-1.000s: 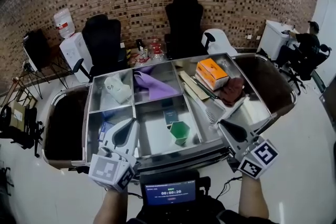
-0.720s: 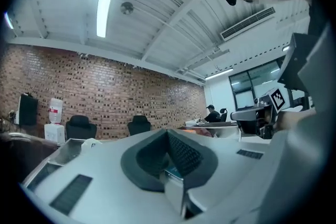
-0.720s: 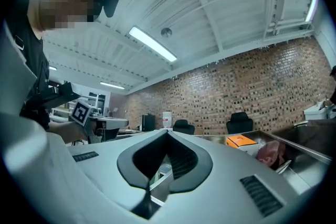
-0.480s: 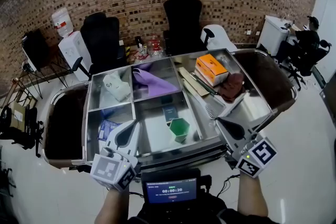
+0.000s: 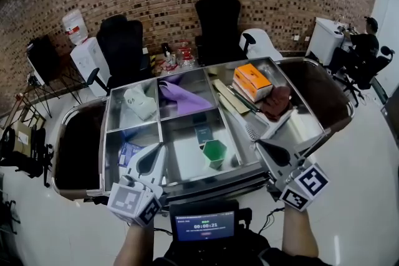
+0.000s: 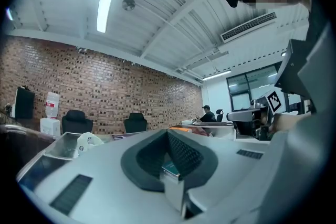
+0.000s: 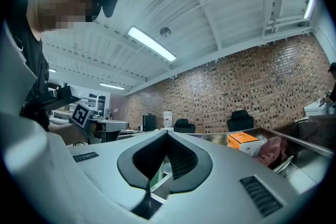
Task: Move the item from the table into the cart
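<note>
Hovering level at the near rim of the steel cart (image 5: 206, 187), the left gripper (image 5: 157, 150) and right gripper (image 5: 263, 147) both have their jaws pressed together with nothing between them, as each gripper view confirms; neither touches any goods. By the look of it the task stands at its opening step, the approach, with no item yet picked up. The task sentence names no particular item, and which surface counts as table is hard to tell: the divided bins on the left hold a white bag (image 5: 139, 103), a purple cloth (image 5: 181, 99) and a green cup (image 5: 214, 152), while the undivided section on the right carries an orange box (image 5: 252, 82) and a maroon cloth (image 5: 275, 103) among flat utensils. If the loose goods on the right are the ones to move, the orange box lies well apart from the right gripper, farther from the person and slightly toward the middle, with the maroon cloth just beside the box and nearer. The next move would likely call for the right gripper's jaws to part, a reach forward over the utensils, and a squeeze across the box's narrower faces before carrying it left to a bin.
</note>
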`<action>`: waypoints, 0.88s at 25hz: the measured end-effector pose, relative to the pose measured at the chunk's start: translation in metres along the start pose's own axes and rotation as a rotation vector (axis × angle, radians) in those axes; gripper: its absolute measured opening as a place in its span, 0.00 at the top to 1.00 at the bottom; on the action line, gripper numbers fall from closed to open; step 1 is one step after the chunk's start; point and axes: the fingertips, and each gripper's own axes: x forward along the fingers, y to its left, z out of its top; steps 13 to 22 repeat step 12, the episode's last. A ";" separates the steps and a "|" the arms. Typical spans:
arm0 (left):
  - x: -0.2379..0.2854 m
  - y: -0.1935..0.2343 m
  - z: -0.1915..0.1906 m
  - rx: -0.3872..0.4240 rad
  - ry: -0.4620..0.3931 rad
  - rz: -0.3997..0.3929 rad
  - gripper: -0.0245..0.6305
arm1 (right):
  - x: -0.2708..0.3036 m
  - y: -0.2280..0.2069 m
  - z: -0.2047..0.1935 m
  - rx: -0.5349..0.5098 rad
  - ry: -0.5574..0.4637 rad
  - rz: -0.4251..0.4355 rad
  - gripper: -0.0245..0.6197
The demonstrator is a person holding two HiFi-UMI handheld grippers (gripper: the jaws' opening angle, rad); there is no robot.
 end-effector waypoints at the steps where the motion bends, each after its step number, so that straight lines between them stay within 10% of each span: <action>1: 0.000 0.000 0.000 0.000 -0.002 -0.001 0.96 | 0.000 0.000 0.000 -0.003 0.002 -0.002 0.96; 22: -0.005 0.003 0.001 0.025 0.015 0.001 0.96 | 0.001 0.002 0.000 -0.011 0.010 -0.015 0.96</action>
